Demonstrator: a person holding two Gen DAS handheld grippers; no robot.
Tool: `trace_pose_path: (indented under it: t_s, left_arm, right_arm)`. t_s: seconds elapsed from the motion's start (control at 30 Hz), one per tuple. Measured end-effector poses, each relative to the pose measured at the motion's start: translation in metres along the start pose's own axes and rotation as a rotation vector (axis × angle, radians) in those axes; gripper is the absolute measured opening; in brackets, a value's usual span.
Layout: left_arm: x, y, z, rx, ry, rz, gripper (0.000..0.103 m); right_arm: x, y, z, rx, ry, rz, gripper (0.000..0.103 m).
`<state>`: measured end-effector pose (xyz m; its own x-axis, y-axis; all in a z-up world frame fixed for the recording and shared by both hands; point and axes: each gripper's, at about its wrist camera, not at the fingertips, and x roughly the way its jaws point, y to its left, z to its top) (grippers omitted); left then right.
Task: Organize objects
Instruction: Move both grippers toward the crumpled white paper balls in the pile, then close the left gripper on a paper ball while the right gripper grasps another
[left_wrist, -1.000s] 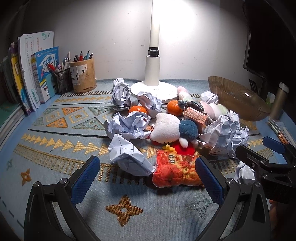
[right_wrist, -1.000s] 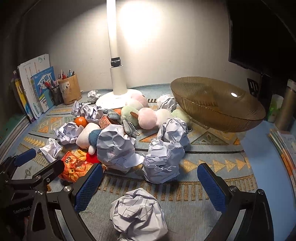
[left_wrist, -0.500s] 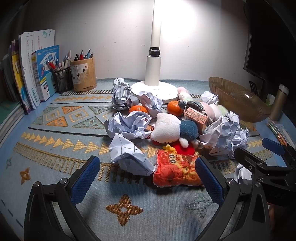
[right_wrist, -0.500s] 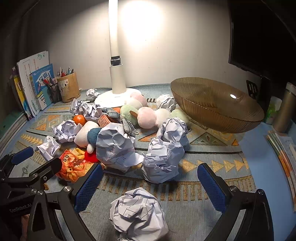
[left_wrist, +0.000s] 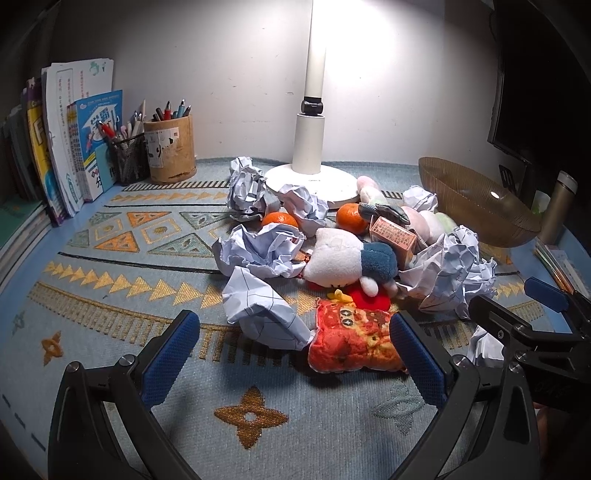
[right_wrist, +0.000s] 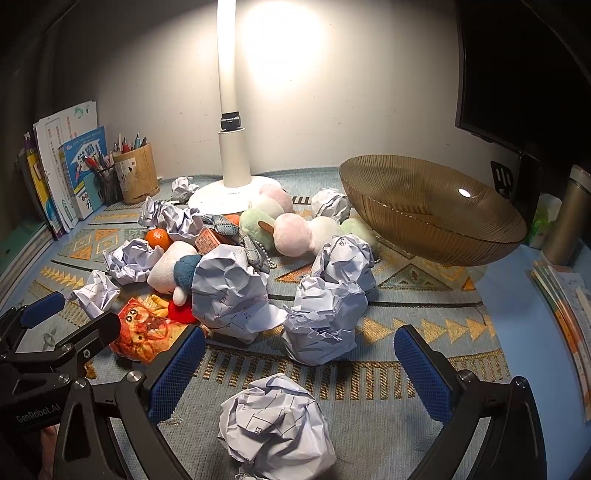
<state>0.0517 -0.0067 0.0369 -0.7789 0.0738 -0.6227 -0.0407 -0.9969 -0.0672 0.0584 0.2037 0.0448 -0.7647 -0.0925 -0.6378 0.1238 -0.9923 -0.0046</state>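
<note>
A heap lies mid-mat: crumpled paper balls (left_wrist: 258, 251), two oranges (left_wrist: 351, 218), a white and blue plush (left_wrist: 347, 262), an orange-red snack bag (left_wrist: 351, 339), a small carton (left_wrist: 391, 236) and pastel plush balls (right_wrist: 291, 232). My left gripper (left_wrist: 291, 347) is open and empty, its jaws on either side of a paper ball (left_wrist: 266, 314) and the snack bag. My right gripper (right_wrist: 299, 365) is open and empty above a paper ball (right_wrist: 273, 424) near the front; more paper balls (right_wrist: 321, 317) lie just beyond. An empty amber glass bowl (right_wrist: 461, 243) stands at the right.
A white lamp base (left_wrist: 310, 177) stands at the back centre. Pen holders (left_wrist: 170, 147) and upright books (left_wrist: 74, 147) line the back left. A metal flask (right_wrist: 565, 221) and flat books (right_wrist: 569, 302) are at the right edge. The right gripper also shows in the left wrist view (left_wrist: 524, 325).
Both grippers have risen and drawn back slightly; the scene sits a little lower in both views. Nothing was gripped or moved.
</note>
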Motion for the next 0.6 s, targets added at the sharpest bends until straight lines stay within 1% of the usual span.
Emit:
trace_pose_path:
  t_s: [0.1,0.2,0.3,0.37,0.43,0.47,0.5,0.53,0.6]
  left_arm:
    - [-0.01,0.007,-0.001,-0.035,-0.034,-0.008,0.102]
    - [-0.019,0.019,-0.005,-0.084,-0.04,-0.055,0.102]
    - [-0.016,0.036,-0.005,-0.146,0.007,-0.092,0.102]
    - [-0.009,0.044,-0.002,-0.173,0.052,-0.102,0.102]
    - [-0.001,0.048,0.002,-0.185,0.101,-0.092,0.102]
    - [0.003,0.05,0.004,-0.194,0.117,-0.102,0.102]
    - [0.008,0.051,0.005,-0.206,0.126,-0.124,0.102]
    - [0.012,0.051,0.007,-0.216,0.138,-0.137,0.102]
    - [0.018,0.049,0.01,-0.221,0.145,-0.129,0.101]
  right_arm:
    - [-0.003,-0.004,0.0,0.02,-0.011,0.009,0.102]
    - [-0.006,-0.01,0.0,0.048,-0.016,0.052,0.102]
    - [-0.008,-0.016,0.002,0.069,-0.017,0.109,0.102]
    - [-0.009,-0.012,0.006,0.049,-0.008,0.134,0.102]
    - [-0.01,-0.005,0.013,0.01,0.003,0.16,0.095]
    - [-0.009,-0.001,0.016,-0.007,0.007,0.181,0.088]
    - [-0.007,0.003,0.02,-0.022,0.015,0.196,0.085]
    - [-0.002,0.008,0.024,-0.035,0.034,0.197,0.085]
    - [0.012,0.016,0.027,-0.049,0.084,0.204,0.077]
